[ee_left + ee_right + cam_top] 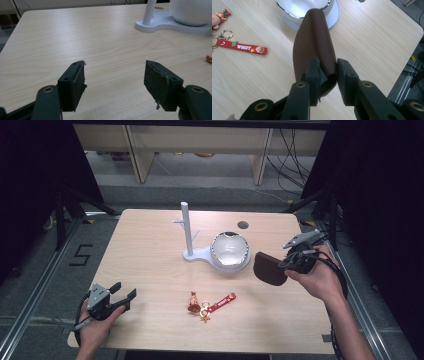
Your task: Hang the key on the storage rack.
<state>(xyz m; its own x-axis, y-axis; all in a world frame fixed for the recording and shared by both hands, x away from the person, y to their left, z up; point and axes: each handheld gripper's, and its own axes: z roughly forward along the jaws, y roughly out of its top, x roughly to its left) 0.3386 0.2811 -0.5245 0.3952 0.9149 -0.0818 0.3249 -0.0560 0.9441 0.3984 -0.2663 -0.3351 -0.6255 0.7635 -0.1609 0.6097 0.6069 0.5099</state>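
Over the right side of a pale wooden table [150, 245], the right gripper [328, 72] pinches a brown leather pouch [314, 40] by one end, its two black jaws pressed against the folded edge so that the soft piece curls between them. Held this way, the pouch hangs clear of the tabletop, just beside a white bowl [229, 251] with a shiny rim, which sits on the flat base of a white stand [189, 236] with a slim upright post and short pegs. The grip at the pouch's end leaves most of its length free, which would suit carrying it toward the bowl or the stand, though which of them is meant cannot be told.

At the near left corner, the left gripper [121, 296] rests low by the table's edge, jaws spread wide with nothing between them, apparently waiting its turn. Between the two hands, near the front of the table, lies a keychain [206, 307] with a small cartoon figure and a red strap, untouched and well apart from both grippers.
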